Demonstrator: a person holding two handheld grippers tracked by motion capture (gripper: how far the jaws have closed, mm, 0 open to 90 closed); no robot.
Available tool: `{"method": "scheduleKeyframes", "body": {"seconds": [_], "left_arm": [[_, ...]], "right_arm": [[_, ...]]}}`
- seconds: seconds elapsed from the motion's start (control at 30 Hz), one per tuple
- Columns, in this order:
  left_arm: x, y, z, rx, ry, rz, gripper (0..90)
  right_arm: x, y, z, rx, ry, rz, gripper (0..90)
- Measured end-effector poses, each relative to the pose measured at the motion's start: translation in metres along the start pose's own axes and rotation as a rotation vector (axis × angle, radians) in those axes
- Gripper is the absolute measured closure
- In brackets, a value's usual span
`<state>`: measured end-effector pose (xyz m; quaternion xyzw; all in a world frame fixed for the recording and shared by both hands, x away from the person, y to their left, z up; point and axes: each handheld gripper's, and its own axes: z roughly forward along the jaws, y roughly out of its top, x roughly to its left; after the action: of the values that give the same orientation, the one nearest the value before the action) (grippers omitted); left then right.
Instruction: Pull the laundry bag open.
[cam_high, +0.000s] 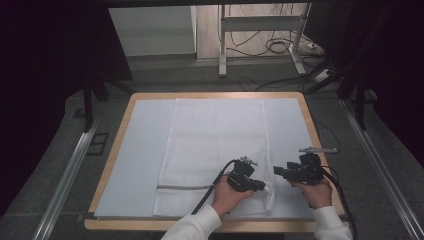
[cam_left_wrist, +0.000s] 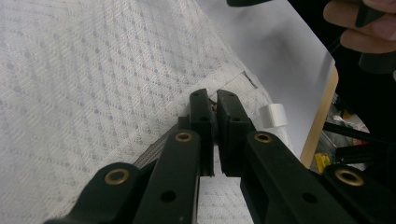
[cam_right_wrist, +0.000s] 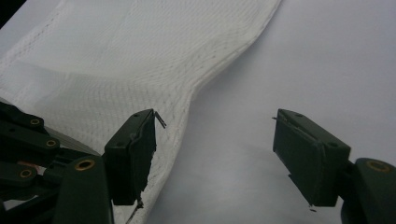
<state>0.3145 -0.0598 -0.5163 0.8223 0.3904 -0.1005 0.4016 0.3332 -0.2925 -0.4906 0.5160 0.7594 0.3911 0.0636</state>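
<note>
Towels: one white towel (cam_high: 215, 150), on tabletop (cam_high: 120, 145) centre, reaching near edge.
Left gripper (cam_high: 260, 186): fingers pinch towel's near-right corner.
Right gripper (cam_high: 278, 171): fingers wide, empty, over bare right margin.

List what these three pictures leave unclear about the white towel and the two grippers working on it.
- Left gripper view: whether cloth of the white towel is pinched between the shut fingers; they hide their own gap.
- High view: the towel's near right corner, covered by the left gripper.
- Right gripper view: the towel is cut off by the top and left edges.
- High view: the right gripper is too small to judge its opening.
</note>
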Motion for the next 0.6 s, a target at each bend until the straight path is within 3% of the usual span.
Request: {"method": "scheduleKeyframes", "body": {"seconds": [0.3, 0.6], "left_arm": [[0.000, -0.001, -0.007, -0.017, 0.001, 0.006, 86.7], [0.004, -0.002, -0.020, -0.036, 0.008, 0.003, 86.7]], "right_arm": [[0.005, 0.002, 0.007, 0.016, 0.054, 0.038, 29.2], [0.006, 0.005, 0.001, -0.010, 0.072, 0.060, 29.3]]}}
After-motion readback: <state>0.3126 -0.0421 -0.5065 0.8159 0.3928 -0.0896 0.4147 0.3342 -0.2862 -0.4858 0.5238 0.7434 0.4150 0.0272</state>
